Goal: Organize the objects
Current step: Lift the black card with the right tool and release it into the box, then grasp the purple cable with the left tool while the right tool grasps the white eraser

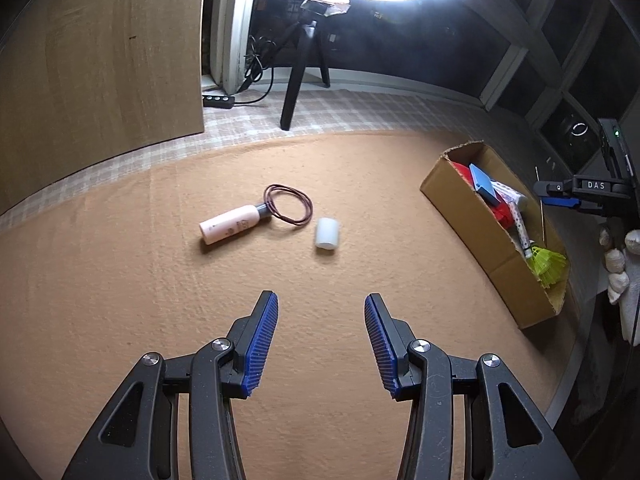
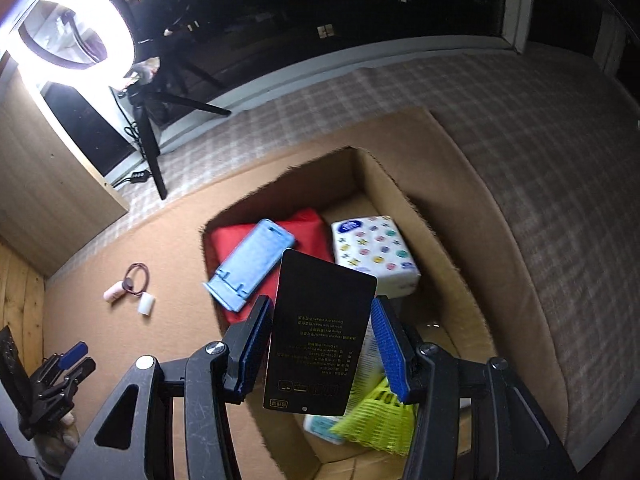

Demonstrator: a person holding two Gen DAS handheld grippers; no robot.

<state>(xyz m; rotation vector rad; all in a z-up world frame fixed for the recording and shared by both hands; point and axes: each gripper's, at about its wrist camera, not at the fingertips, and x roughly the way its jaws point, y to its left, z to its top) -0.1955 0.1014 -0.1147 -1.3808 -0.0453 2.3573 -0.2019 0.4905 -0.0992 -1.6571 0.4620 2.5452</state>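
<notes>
My right gripper (image 2: pixel 320 322) hangs over the cardboard box (image 2: pixel 436 236) with a flat black card (image 2: pixel 320 332) between its blue pads; the jaws stand wide and the card looks loose, with a gap on the right side. My left gripper (image 1: pixel 321 314) is open and empty above the tan mat. Ahead of it lie a pink bottle (image 1: pixel 232 224), a loop of brown cord (image 1: pixel 290 204) and a white cylinder (image 1: pixel 327 233). The box also shows in the left wrist view (image 1: pixel 472 224) at the right.
The box holds a red pouch (image 2: pixel 308 224), a blue phone stand (image 2: pixel 250 264), a patterned tissue pack (image 2: pixel 374 252) and a yellow-green shuttlecock (image 2: pixel 376 420). A ring light on a tripod (image 1: pixel 304 72) stands behind the mat, beside a wooden panel (image 1: pixel 100 60).
</notes>
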